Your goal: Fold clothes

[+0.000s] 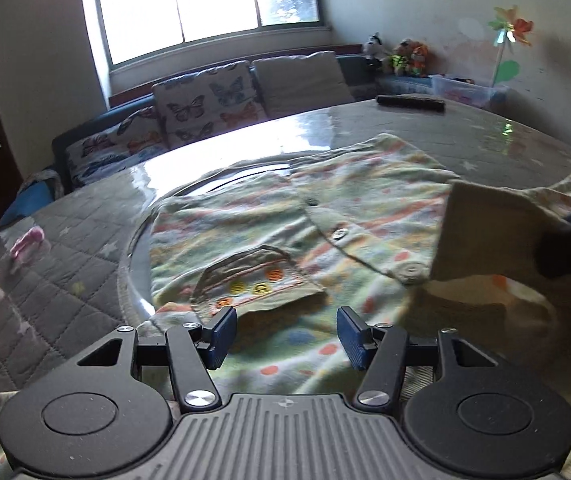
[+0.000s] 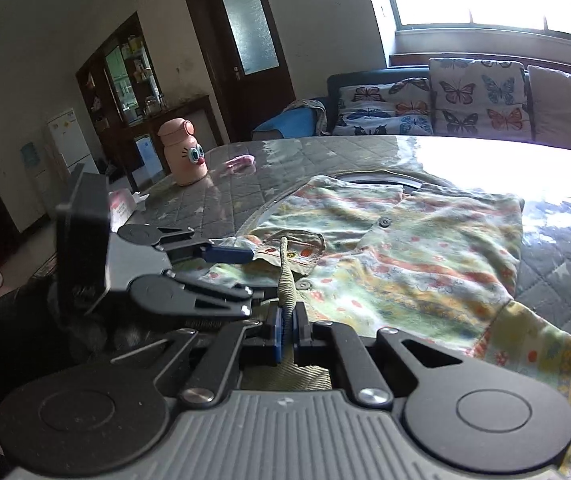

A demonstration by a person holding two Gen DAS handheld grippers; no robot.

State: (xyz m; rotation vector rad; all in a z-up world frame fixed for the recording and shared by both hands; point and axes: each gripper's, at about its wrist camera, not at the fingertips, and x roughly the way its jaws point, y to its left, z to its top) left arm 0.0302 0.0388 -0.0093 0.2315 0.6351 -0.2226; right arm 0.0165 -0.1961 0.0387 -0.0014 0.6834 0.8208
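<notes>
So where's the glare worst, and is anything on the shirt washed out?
Left wrist view: the window blows out and throws a bright sheen on the table beyond the shirt, which stays readable. Right wrist view: glare whitens the table at far right; the right gripper, shut on a shirt edge, is sharp.

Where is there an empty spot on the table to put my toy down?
Bare quilted table lies between the pink bottle and the shirt, and beyond the shirt toward the remote. The middle is crowded: shirt, left gripper open, right gripper pinching the cuff.
</notes>
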